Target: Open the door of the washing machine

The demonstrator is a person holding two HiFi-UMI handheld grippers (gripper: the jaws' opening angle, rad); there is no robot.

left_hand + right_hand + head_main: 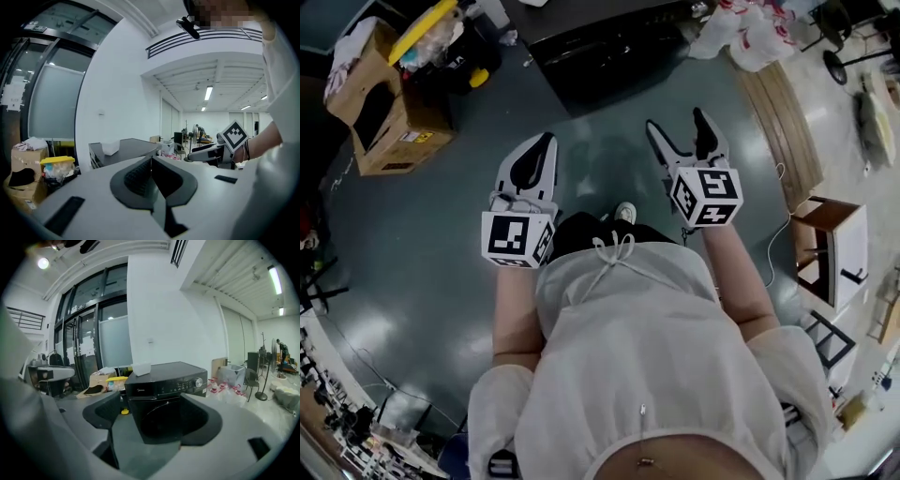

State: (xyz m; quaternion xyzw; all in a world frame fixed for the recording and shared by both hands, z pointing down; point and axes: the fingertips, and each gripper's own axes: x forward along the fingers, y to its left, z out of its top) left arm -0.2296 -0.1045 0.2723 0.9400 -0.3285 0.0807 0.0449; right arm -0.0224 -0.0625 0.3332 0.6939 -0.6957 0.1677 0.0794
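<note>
At far left, cardboard box (389, 122): on the floor at 10 o'clock in the head view, with a yellow-lidded bin (424, 28) just behind it.
Left gripper (546, 142): jaws pressed together with nothing between them. It is held over bare floor, tips toward 12 o'clock. The washing machine (609, 47) lies at about its 1 o'clock, well apart.
Washing machine: black, at 12 o'clock in the head view. Only its top and a strip of the front show there. Neither gripper touches it.
Right gripper (677, 120): jaws spread wide and empty, tips toward 12 o'clock. The washing machine is at its 11 o'clock, apart from it.
Plastic bags (750, 33): white, at 1 o'clock, just right of the washing machine.
Left gripper view: the pads meet along one line. The washing machine shows only as a dark top slab at 10 o'clock, with a white tray (111, 147) on it, and its front is out of frame. The right gripper's marker cube (234, 135) is at 3 o'clock.
Right gripper view: the washing machine front sits dead centre between the parted jaws, well beyond the tips. The round door (161, 420) looks shut flush, and the knob (198, 382) is on the panel at upper right. The head view shows no door at all.
</note>
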